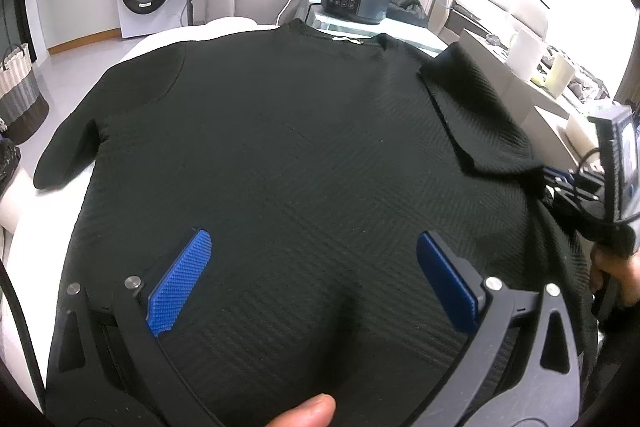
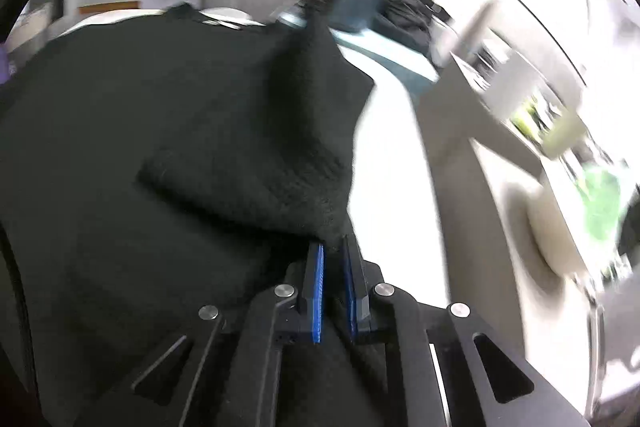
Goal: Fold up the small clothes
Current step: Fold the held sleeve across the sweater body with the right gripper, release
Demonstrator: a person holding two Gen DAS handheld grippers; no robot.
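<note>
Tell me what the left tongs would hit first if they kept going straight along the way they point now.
Most likely the black t-shirt itself. The left tongs stand open and angle down over its lower body, with only dark fabric between and ahead of the pads. How much gap remains above the cloth is unclear from this view.

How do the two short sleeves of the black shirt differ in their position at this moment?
The left sleeve lies spread flat, out to the side over the white table. The right sleeve is folded inward and rests on the body of the black shirt. The left gripper near the hem stands open and holds nothing; the right gripper is shut on the shirt's edge beside the folded sleeve. Both sleeves are short, of the same black ribbed cloth.
</note>
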